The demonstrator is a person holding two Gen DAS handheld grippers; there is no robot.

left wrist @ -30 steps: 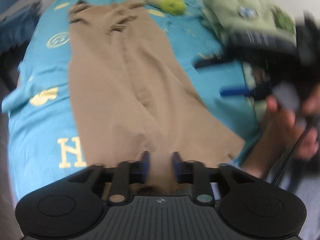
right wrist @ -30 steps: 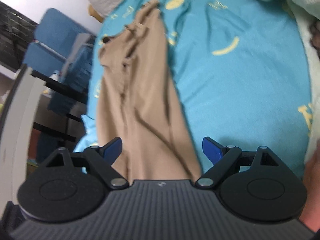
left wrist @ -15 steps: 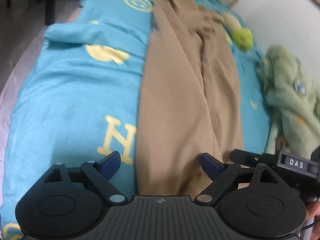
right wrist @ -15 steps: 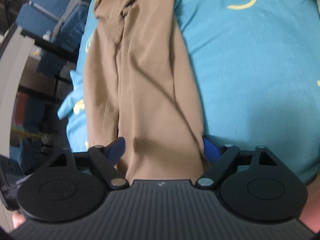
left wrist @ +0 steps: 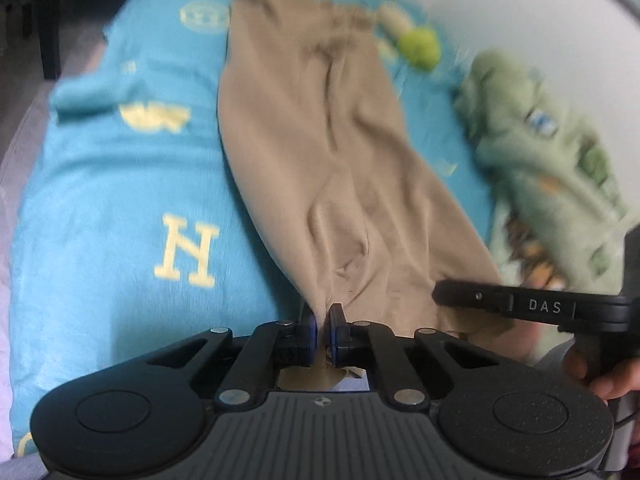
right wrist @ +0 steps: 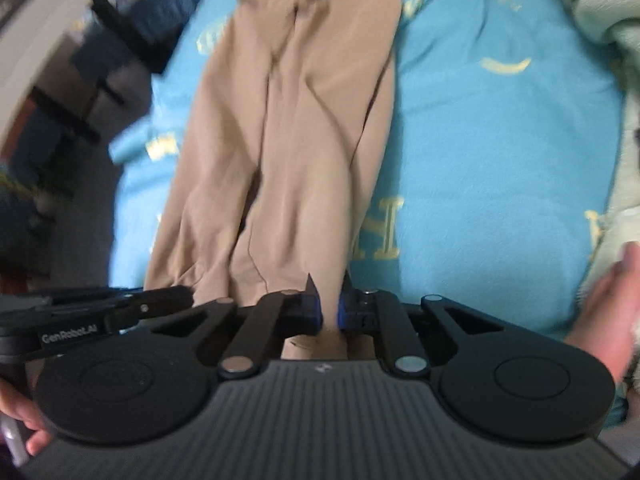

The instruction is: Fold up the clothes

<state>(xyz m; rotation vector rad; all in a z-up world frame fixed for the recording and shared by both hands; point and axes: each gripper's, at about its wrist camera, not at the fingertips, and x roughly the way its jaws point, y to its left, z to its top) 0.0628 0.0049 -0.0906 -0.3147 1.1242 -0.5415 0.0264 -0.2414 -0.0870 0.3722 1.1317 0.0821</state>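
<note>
Left gripper (left wrist: 322,324): clamped on trousers (left wrist: 320,140) hem, near the bed (left wrist: 100,208) edge
Right gripper (right wrist: 329,307): clamped on the other hem corner
Risk: thin pinch slipping; uneven lift skewing fold

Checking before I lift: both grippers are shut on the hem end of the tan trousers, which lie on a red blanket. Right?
Not quite: the blanket is turquoise, as the left wrist view shows. Both the left gripper and right gripper are shut on the tan trousers.

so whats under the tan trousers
The tan trousers lie on a blue blanket with yellow letters, visible around them. Whatever is directly beneath the fabric is covered and cannot be seen.
</note>
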